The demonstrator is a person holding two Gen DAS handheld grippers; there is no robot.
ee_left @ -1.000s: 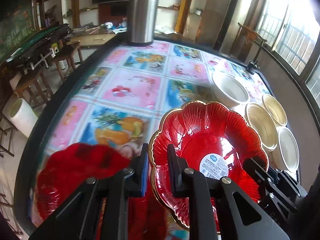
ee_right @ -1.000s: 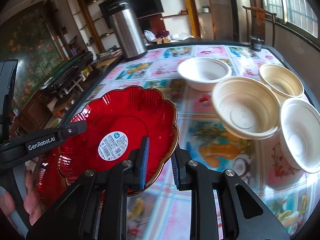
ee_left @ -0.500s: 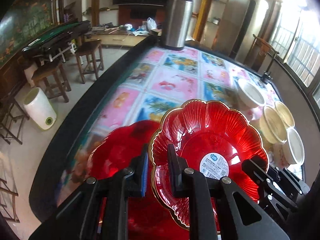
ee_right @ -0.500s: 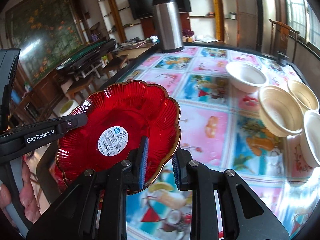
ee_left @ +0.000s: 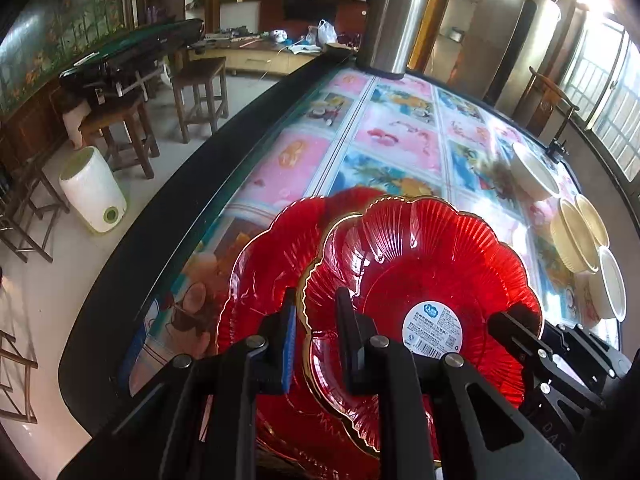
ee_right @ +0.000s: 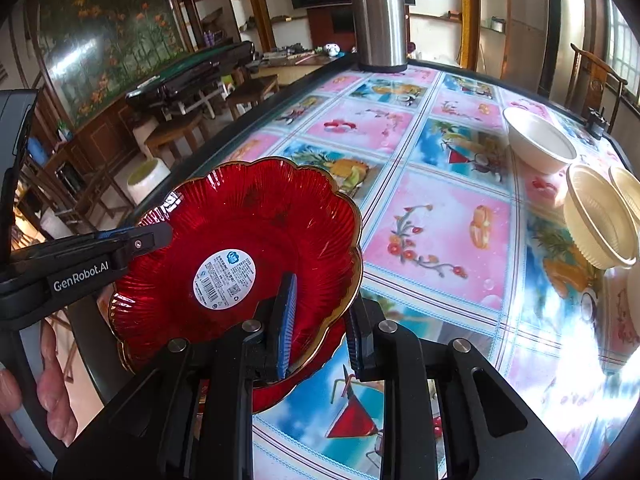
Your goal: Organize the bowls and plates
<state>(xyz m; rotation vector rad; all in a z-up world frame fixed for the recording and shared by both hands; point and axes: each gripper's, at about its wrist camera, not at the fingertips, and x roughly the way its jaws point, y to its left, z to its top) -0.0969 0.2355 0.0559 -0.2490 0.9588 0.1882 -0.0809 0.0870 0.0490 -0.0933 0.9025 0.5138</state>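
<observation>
Two red scalloped plates, gold-rimmed. The upper red plate (ee_left: 420,280) carries a round white barcode label (ee_left: 432,326) at its centre and is held tilted above the table's near left edge. The lower red plate (ee_left: 256,272) lies beneath it on the tablecloth, offset to the left in the left wrist view, largely covered.

Four pale bowls, grouped at the far right of the table, well apart from the plates: one white bowl (ee_right: 540,146) standing alone, nearest the far end; one cream ribbed bowl (ee_right: 600,220) just beside it; one further cream bowl (ee_left: 592,220) behind that; one white bowl (ee_left: 612,288) nearest the right edge, partly cut off.

Two grippers, both closed on the upper red plate's rim, at opposite sides. Left gripper (ee_left: 316,332): jaws nearly together, rim pinched between the blue pad and the black finger, pointing steeply down. Right gripper (ee_right: 320,320): jaws narrowly apart, clamping the near right rim, pointing downward likewise. In the right wrist view the left gripper's arm bears the lettering "GenRobot.AI" and reaches in from the left; a person's fingers (ee_right: 56,400) show below it.

One table (ee_left: 120,280), dark-edged, covered by a glossy fruit-and-flower patterned cloth. One steel thermos flask (ee_right: 378,16), upright at the far end.
</observation>
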